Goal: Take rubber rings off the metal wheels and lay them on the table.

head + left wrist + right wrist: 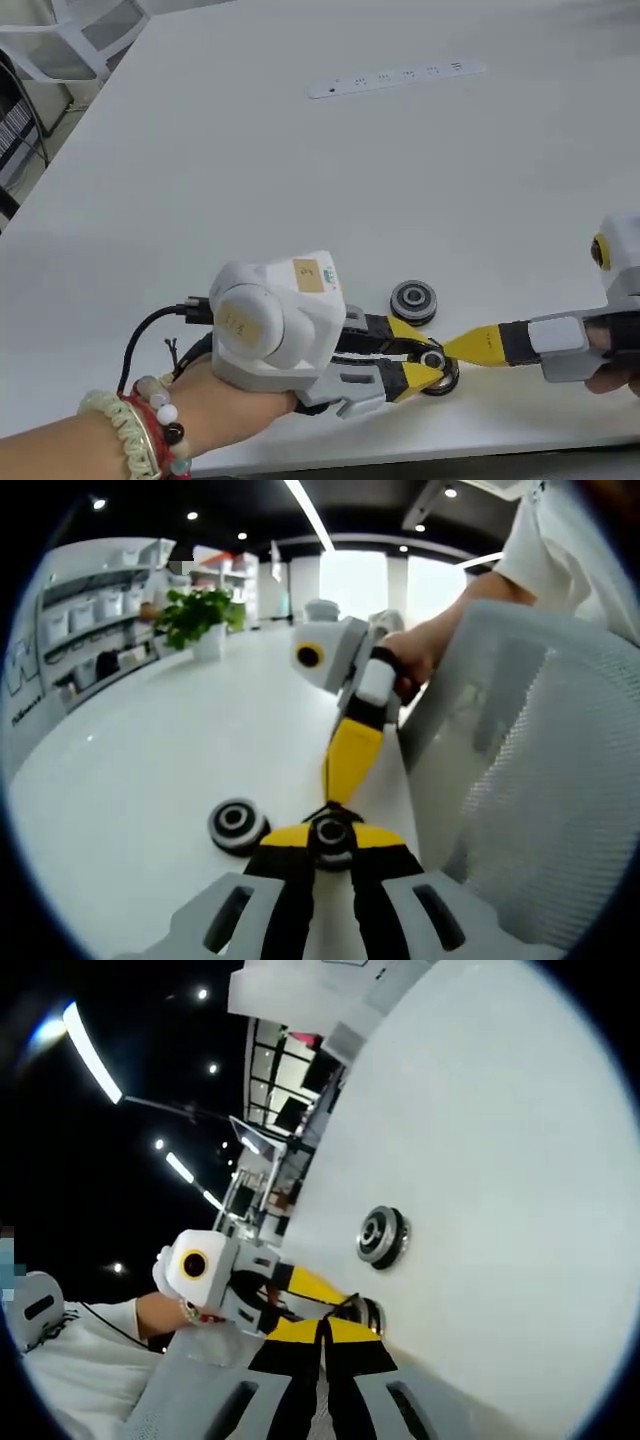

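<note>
Head view: left gripper (418, 356) clamps a wheel (436, 362) near the table's (300, 150) front edge; right gripper's (462, 347) tip touches it; second wheel (413, 300) lies just behind
Left gripper view: jaws closed around the wheel
Right gripper view: jaws pressed together, tips at the wheel

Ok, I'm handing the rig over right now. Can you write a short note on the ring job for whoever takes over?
Left gripper: shut on the first wheel, pinning it near the front edge of the table.
Right gripper: jaws closed together, tips against that wheel's rim. Whether they pinch its rubber ring cannot be told.
Second wheel: lies free on the table just beyond the grippers, with its black ring on.
Done: no ring taken off yet.
Left: pull the ring off the first wheel and lay it on the table, then do the same with the second wheel.
</note>
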{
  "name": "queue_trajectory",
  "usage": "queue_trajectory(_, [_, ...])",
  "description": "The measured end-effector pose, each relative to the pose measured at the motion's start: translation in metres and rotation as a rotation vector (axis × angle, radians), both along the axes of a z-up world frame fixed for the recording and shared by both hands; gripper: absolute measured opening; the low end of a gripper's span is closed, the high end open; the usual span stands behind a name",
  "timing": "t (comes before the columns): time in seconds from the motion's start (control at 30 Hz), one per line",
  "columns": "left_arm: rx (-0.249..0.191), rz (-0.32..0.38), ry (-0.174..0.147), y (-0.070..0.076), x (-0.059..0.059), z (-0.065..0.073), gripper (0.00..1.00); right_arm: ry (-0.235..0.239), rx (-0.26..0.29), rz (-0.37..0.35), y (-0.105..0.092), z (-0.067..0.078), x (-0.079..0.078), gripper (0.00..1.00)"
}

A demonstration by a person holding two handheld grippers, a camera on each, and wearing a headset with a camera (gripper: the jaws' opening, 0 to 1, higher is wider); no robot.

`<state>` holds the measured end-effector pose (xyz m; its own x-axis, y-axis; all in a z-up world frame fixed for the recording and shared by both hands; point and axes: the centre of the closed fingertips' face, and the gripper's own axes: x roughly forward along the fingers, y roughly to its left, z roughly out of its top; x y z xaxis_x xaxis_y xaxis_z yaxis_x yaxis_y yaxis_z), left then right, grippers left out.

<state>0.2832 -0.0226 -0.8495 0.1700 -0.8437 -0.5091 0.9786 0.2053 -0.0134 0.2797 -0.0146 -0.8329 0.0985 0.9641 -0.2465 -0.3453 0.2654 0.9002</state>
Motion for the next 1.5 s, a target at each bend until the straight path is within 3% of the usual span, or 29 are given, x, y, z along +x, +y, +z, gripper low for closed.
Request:
queue_trajectory(0.13, [-0.004, 0.0, 0.001, -0.001, 0.0, 0.0, 0.14, 0.002, 0.03, -0.01, 0.0, 0.004, 0.001, 0.0])
queue_trajectory(0.23, [-0.008, 0.007, 0.018, -0.001, 0.0, 0.0, 0.14, 0.011, 0.016, -0.009, 0.0, 0.001, 0.001, 0.0])
queue_trajectory(0.33, [-0.008, 0.006, 0.019, -0.001, 0.0, 0.0, 0.14, -0.06, -0.041, 0.026, 0.003, -0.004, -0.001, 0.0])
queue_trajectory(0.5, [-0.006, 0.032, 0.055, -0.002, 0.001, 0.001, 0.14, -0.027, -0.033, 0.013, 0.0, -0.006, 0.0, 0.0])
queue_trajectory(0.63, [0.007, 0.034, 0.072, -0.001, 0.001, 0.001, 0.14, -0.037, -0.038, 0.009, -0.001, -0.007, 0.001, 0.0])
queue_trajectory(0.77, [0.042, -0.001, 0.05, 0.001, -0.001, 0.001, 0.16, -0.035, -0.046, 0.002, -0.002, -0.008, 0.002, 0.0])
queue_trajectory(0.83, [0.043, -0.028, 0.026, 0.001, -0.003, 0.004, 0.16, -0.029, -0.048, 0.001, -0.002, -0.009, 0.002, 0.0])
queue_trajectory(0.9, [0.039, -0.034, 0.029, 0.0, -0.004, 0.008, 0.16, -0.026, -0.047, -0.003, -0.003, -0.009, 0.003, 0.0])
queue_trajectory(1.07, [0.012, -0.028, 0.029, -0.003, -0.003, 0.02, 0.24, -0.021, -0.042, -0.02, -0.006, -0.008, 0.005, 0.0])
queue_trajectory(1.2, [-0.054, -0.006, 0.034, -0.006, 0.0, 0.04, 0.31, -0.011, -0.04, -0.032, -0.01, -0.008, 0.007, 0.0])
queue_trajectory(1.3, [-0.066, -0.004, 0.021, -0.003, 0.001, 0.051, 0.38, -0.012, -0.046, -0.04, -0.015, -0.008, 0.008, 0.0])
queue_trajectory(1.43, [-0.043, -0.004, -0.017, 0.005, 0.006, 0.057, 0.47, -0.003, -0.052, -0.046, -0.021, -0.006, 0.009, 0.0])
queue_trajectory(1.5, [-0.026, 0.005, -0.018, 0.009, 0.007, 0.06, 0.51, -0.003, -0.051, -0.051, -0.024, -0.004, 0.011, 0.0])
